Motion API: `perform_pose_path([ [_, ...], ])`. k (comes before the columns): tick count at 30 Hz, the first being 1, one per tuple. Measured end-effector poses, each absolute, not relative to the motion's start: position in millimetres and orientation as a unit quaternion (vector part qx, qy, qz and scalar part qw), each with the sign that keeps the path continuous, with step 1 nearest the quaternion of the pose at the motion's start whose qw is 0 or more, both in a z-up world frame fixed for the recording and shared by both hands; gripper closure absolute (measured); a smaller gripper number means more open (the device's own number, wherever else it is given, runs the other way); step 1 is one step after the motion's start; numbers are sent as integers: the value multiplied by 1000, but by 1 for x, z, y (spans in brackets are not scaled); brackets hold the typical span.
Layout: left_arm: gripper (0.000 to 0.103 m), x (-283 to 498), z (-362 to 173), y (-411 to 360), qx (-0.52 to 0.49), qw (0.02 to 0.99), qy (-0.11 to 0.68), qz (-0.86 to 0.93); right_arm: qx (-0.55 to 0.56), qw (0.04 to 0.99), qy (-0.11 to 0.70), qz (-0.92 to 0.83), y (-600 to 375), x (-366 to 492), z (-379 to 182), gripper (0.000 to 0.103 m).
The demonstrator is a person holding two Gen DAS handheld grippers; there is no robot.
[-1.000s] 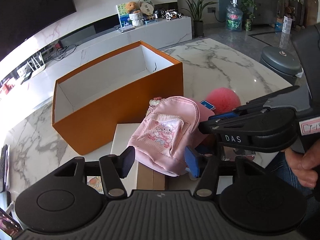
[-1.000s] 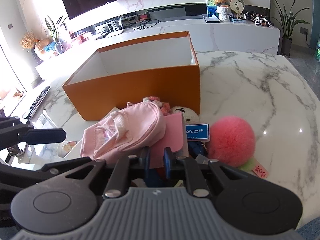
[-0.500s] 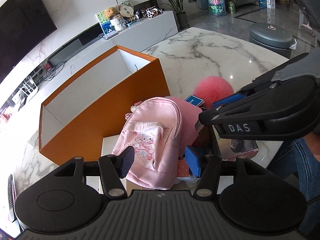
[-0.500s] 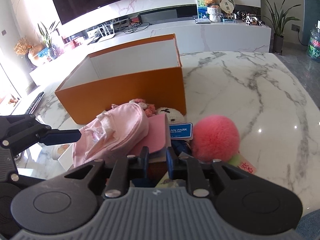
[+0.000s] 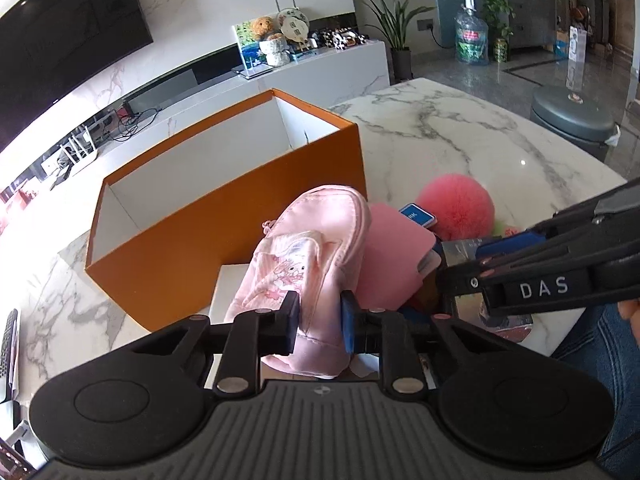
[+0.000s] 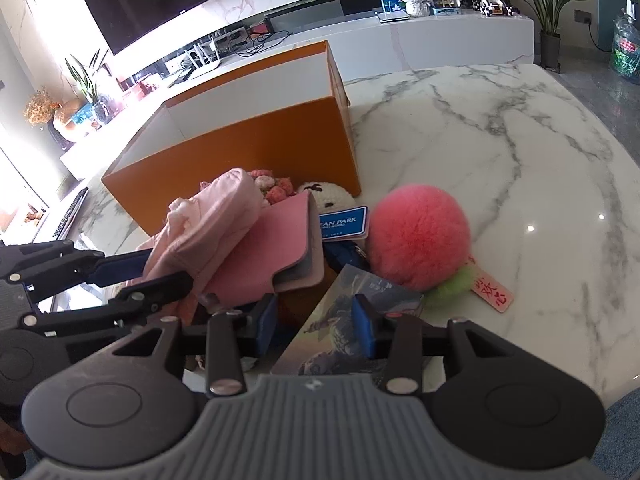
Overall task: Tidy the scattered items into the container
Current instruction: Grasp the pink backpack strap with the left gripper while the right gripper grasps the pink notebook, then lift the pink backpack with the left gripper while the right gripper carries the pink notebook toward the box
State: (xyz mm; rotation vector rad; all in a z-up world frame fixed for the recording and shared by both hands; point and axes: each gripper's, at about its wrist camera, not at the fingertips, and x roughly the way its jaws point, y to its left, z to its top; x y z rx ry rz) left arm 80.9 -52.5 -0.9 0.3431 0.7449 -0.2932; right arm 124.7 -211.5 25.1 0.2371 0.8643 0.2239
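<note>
Grabbing the little pink backpack

Left view: my left gripper point(image 5: 319, 322) is closing, pinching the pink backpack point(image 5: 308, 256) beside the empty orange box point(image 5: 224, 216). Next, lift it in.
Right view: my right gripper point(image 6: 315, 326) is opening over a picture card point(image 6: 352, 324), holding nothing.

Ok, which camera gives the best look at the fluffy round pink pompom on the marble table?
The right wrist view: the fluffy round pink pompom sits whole and central there, with its green tuft and pink tag visible. The left wrist view shows only its upper part, behind the pink wallet and the right gripper.
</note>
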Motion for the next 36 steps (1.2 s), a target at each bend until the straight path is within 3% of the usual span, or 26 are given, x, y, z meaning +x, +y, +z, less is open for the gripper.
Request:
perform_pose_path([
  [8, 83, 77, 23, -11, 89, 924, 354, -114, 133, 885, 427, 133, -200, 138, 25, 58],
  [11, 83, 74, 27, -1, 70, 926, 356, -109, 128, 888, 425, 120, -203, 152, 28, 50],
  [18, 83, 72, 36, 14, 30, 929, 355, -94, 143, 859, 471, 142, -205, 185, 21, 47],
  [20, 83, 73, 39, 17, 23, 930, 355, -89, 145, 848, 487, 149, -201, 192, 16, 40],
  [24, 83, 77, 44, 24, 10, 933, 352, -78, 160, 834, 504, 156, -200, 204, 11, 37],
  [27, 83, 81, 45, 29, 2, 932, 355, -71, 152, 832, 511, 156, -199, 207, 13, 40],
  [32, 83, 88, 45, 36, -12, 932, 357, -63, 138, 844, 493, 161, -200, 203, 30, 72],
  [36, 83, 91, 47, 38, -20, 931, 359, -67, 138, 852, 477, 169, -199, 197, 45, 80],
])
